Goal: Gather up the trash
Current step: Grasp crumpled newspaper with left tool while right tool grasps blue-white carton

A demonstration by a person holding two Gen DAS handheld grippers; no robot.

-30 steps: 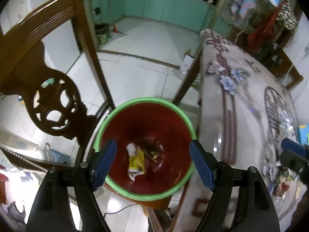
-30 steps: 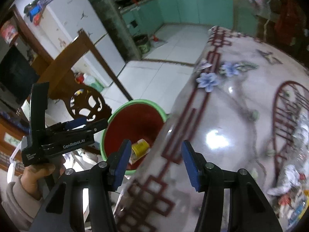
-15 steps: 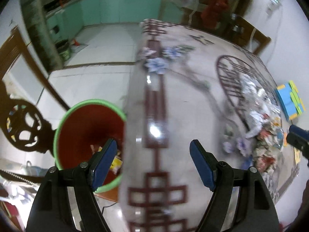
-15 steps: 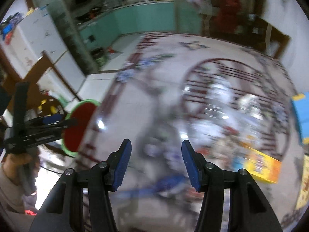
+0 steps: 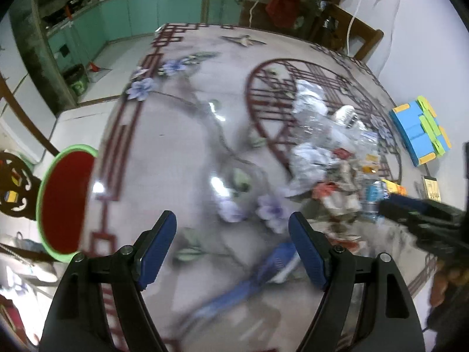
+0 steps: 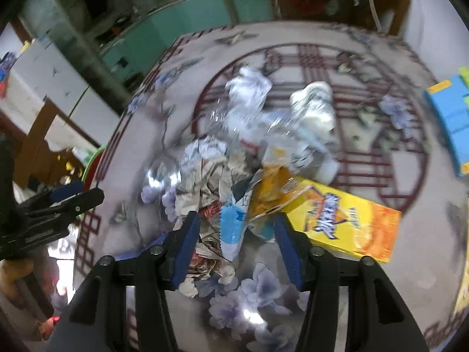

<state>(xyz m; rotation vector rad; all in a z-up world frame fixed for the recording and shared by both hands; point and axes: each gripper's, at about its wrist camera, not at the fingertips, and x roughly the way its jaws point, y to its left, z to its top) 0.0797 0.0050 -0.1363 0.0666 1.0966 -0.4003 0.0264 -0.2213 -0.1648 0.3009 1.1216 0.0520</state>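
Note:
A heap of trash (image 6: 249, 152) lies on the patterned table: crumpled paper (image 6: 205, 176), clear plastic, a blue and white wrapper (image 6: 231, 228) and a yellow-orange carton (image 6: 346, 223). My right gripper (image 6: 237, 243) is open and empty, its fingers astride the wrapper at the heap's near edge. My left gripper (image 5: 233, 249) is open and empty over the bare table, left of the heap (image 5: 322, 158). A red bin with a green rim (image 5: 61, 199) stands beside the table's left edge. The right gripper also shows in the left wrist view (image 5: 422, 220).
A blue brush-like thing (image 5: 252, 278) lies blurred on the table between my left fingers. A blue and green box (image 5: 419, 132) sits at the table's right edge. A carved wooden chair (image 5: 11, 187) stands behind the bin. Another chair stands at the far side.
Both grippers swung right from the bin to the table. The right gripper has come down to the trash heap. The left has moved over the table, the bin now at its left.

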